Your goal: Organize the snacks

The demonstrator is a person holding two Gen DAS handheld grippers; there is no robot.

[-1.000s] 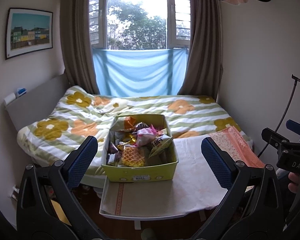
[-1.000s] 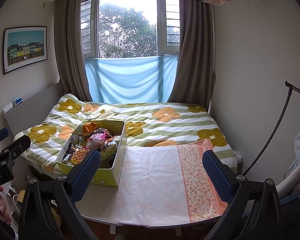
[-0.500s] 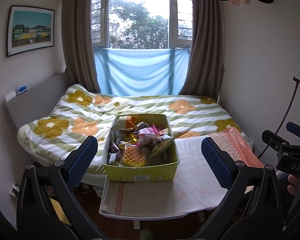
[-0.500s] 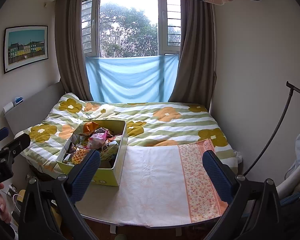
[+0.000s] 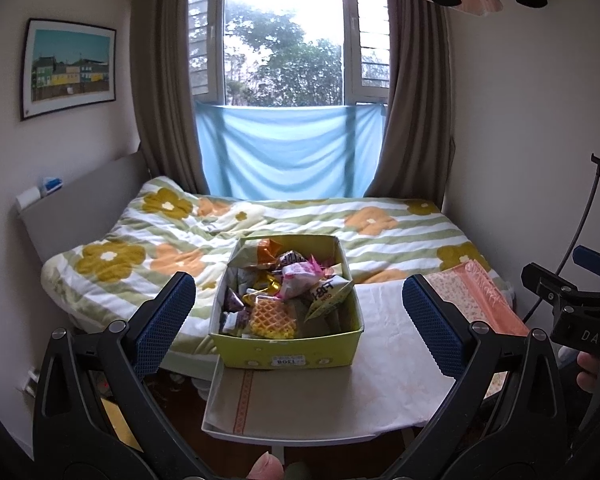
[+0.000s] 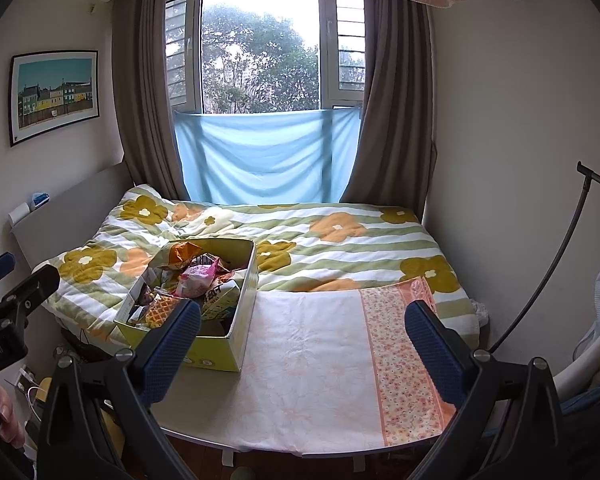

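A yellow-green box [image 5: 288, 354] [image 6: 220, 354] full of several snack packets sits at the left end of a small cloth-covered table [image 5: 380, 392] [image 6: 312, 368]. A waffle-print packet [image 5: 271, 317] lies at its front, with a pink packet [image 5: 298, 282] [image 6: 198, 280] and an orange one [image 5: 269, 249] behind. My left gripper [image 5: 298, 330] hovers short of the box, open and holding nothing. My right gripper [image 6: 304, 346] hangs open over the table's bare middle, right of the box. Each gripper shows at the edge of the other's view, with a hand on it.
A bed with a flowered green-striped quilt [image 6: 340, 240] fills the room behind the table, under a curtained window [image 5: 288, 40]. A headboard shelf [image 5: 40, 196] is at left, a thin black stand [image 6: 548, 264] at right. The cloth has an orange patterned band [image 6: 404, 360].
Both views have shifted only slightly; the grippers stay open and the box and packets have not moved.
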